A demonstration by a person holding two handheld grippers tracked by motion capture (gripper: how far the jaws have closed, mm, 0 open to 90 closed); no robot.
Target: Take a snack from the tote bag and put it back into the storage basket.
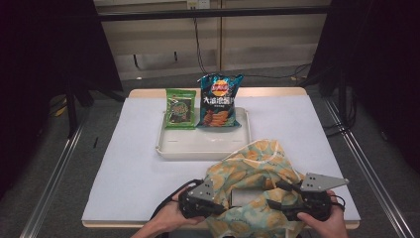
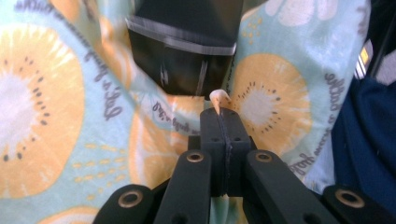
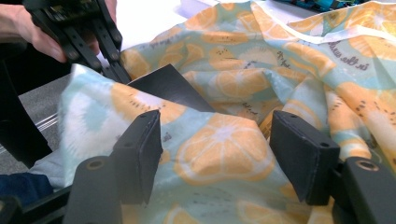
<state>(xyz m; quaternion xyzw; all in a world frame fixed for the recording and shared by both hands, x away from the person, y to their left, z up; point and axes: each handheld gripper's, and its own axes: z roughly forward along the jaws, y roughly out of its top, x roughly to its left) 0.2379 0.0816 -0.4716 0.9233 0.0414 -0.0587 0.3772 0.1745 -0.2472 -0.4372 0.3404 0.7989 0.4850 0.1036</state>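
Left tool (image 2: 219,119): jaws pressed together, pinching a fold of the cloth bag (image 1: 255,186), a small tip of pale fabric showing above them. Right tool (image 3: 217,154): jaws spread wide, fabric bulging between them but not clamped.

The bag is thin, crumpled cloth, pale blue-green, printed with large orange fruit slices with white centres and dark seeds, plus lines of grey script. A dark flat box (image 2: 184,51) sits inside its opening, just beyond the left tool; its corner is seen from the right gripper view too. The bag lies at the near edge of the worktop (image 1: 133,148), between both hands, partly hanging over the edge.

Farther back stands a white tray (image 1: 198,146), touching the bag's far side. Leaning in it side by side are a green packet (image 1: 180,109) and a blue crisp bag (image 1: 219,101).
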